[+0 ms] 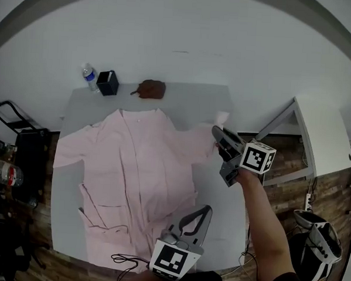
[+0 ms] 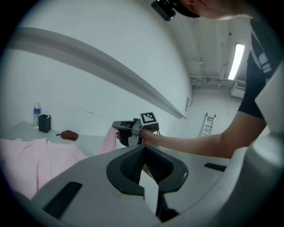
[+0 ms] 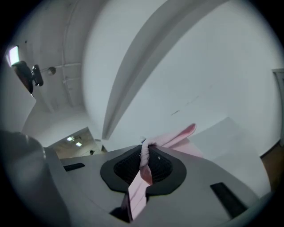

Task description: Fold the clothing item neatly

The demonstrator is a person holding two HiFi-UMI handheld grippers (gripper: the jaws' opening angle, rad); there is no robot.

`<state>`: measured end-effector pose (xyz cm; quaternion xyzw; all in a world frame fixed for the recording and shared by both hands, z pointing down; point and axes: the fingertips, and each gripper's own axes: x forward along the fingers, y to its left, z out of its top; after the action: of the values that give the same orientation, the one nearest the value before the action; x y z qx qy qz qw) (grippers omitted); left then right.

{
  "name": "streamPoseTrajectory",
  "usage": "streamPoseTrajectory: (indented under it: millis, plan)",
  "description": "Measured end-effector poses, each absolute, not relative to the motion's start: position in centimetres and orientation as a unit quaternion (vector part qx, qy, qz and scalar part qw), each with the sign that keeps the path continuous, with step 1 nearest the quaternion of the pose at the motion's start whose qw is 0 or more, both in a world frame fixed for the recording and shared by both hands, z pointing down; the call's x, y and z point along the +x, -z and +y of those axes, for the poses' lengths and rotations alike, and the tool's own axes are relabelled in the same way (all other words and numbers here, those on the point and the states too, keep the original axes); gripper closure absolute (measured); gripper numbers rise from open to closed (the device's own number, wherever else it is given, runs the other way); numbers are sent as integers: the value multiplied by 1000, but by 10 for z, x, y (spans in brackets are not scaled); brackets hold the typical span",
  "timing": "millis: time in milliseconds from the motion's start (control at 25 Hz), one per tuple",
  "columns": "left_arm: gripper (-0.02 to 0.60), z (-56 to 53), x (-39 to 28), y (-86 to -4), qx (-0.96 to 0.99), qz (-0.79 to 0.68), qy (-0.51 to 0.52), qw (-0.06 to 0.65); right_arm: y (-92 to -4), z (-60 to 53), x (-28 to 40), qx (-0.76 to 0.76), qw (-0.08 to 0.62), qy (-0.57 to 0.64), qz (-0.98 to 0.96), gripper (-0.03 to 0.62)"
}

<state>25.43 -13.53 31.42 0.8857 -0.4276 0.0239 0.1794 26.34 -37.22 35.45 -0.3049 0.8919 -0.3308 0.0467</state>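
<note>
Forearm (image 1: 264, 213) reaches forward, right claw (image 1: 216, 133) pinching raised pink sleeve (image 1: 190, 140).

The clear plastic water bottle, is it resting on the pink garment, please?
No, the water bottle stands on the grey table beside a black box, apart from the pink garment.

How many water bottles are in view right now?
2: one upright bottle at the table's far left corner; another bottle off the table, among clutter at far left. Others may be hidden.
</note>
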Motion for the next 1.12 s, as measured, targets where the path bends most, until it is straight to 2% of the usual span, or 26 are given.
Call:
streamPoseTrajectory:
  millis: [240, 560, 760, 800, 840, 920, 1040, 1120]
  plan:
    - [575, -100, 194, -314, 868, -460, -10, 186, -330, -284, 102, -165, -27, 243, 956, 549]
    - [575, -73, 124, -329, 838, -507, 2, 202, -417, -180, -47, -74, -116, 218, 966, 548]
    - [575, -63, 94, -345, 823, -524, 4, 219, -494, -135, -81, -34, -223, 161, 961, 548]
    - [575, -62, 89, -348, 821, -526, 4, 222, -510, -128, -82, -24, -252, 147, 956, 521]
    - [575, -61, 84, -350, 819, -528, 5, 224, -526, -119, -82, -9, -285, 133, 949, 453]
    - [575, -60, 76, -353, 817, -530, 10, 228, -548, -96, -73, 35, -340, 111, 933, 391]
    - [575, -60, 71, -352, 819, -526, 20, 230, -552, -76, -49, 79, -366, 111, 921, 382]
    - [575, -59, 68, -352, 821, -522, 22, 229, -546, -112, -35, 19, -354, 118, 928, 382]
